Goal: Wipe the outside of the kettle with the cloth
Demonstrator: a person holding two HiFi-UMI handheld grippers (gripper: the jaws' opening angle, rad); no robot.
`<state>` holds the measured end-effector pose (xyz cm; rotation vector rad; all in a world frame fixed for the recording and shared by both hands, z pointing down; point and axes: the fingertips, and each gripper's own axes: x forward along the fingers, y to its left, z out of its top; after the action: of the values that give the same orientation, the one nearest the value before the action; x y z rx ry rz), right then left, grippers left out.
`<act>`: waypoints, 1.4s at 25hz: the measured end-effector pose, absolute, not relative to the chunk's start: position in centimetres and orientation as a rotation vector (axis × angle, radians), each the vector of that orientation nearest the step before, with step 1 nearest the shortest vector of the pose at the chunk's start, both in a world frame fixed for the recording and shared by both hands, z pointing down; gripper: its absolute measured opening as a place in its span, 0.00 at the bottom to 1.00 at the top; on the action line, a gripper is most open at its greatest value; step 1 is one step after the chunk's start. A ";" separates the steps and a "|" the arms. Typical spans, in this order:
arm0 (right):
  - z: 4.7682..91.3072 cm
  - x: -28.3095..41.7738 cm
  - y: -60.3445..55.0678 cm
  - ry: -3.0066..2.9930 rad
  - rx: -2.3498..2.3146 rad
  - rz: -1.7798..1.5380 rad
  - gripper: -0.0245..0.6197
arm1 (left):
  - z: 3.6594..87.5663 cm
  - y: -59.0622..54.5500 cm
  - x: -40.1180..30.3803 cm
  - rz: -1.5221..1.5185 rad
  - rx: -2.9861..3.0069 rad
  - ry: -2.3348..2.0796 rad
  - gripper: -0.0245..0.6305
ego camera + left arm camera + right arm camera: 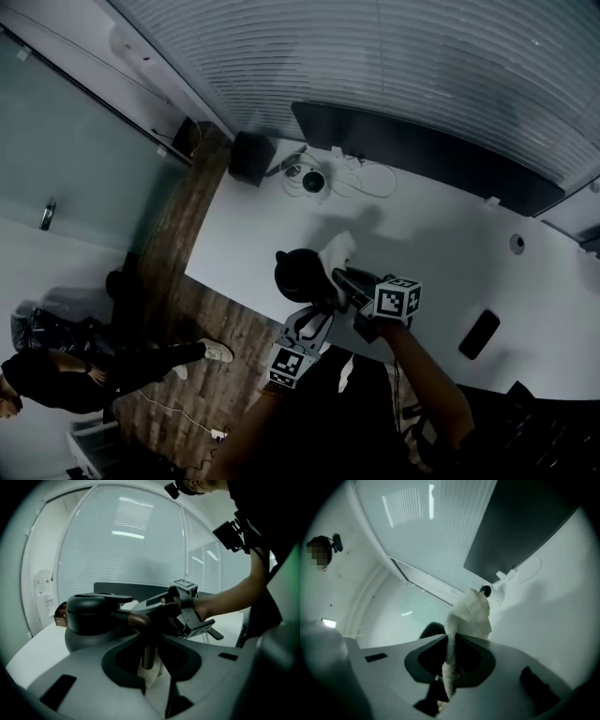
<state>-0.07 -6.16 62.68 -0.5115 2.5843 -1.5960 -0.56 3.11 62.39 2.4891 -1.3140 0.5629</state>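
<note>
- Clamping at a middling width on the curved handle [140,619] of the dark, round-bodied kettle [89,620], the left gripper [149,654] holds it upright near the front edge of the white table [441,244].
- The kettle's dark lid [91,599] sits shut on top, so nothing of what is inside shows.
- Just right of the kettle, the right gripper [451,656] has its jaws nearly together on a fold of the white fluffy cloth [471,616]. The rest of the cloth is bunched up ahead of the jaws.
- In the head view the cloth lies close against the kettle's far right side. Whether it touches cannot be told.
- No wiped patch can be told from an unwiped one on the dark surface. My judgement is that the wiping is at most partly done, with the left side, the front and the lid likely left.
- Further right, a flat black slab [479,334], possibly a phone, lies on the table well apart from the kettle.
</note>
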 end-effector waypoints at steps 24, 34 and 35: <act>62.6 -13.8 -11.6 3.107 0.618 -1.802 0.09 | 61.2 1.7 -0.7 0.561 2.498 -1.100 0.19; 65.4 -15.8 -11.2 3.184 1.078 -1.874 0.09 | 62.7 1.4 -0.7 0.585 2.569 -1.030 0.19; 63.9 -15.8 -10.8 3.177 1.171 -1.826 0.09 | 62.8 1.5 -0.7 0.587 2.583 -1.016 0.19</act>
<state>-15.79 -10.79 63.86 1.1707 3.1769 -1.8264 -0.75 1.48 62.77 2.5829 -1.0156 0.5866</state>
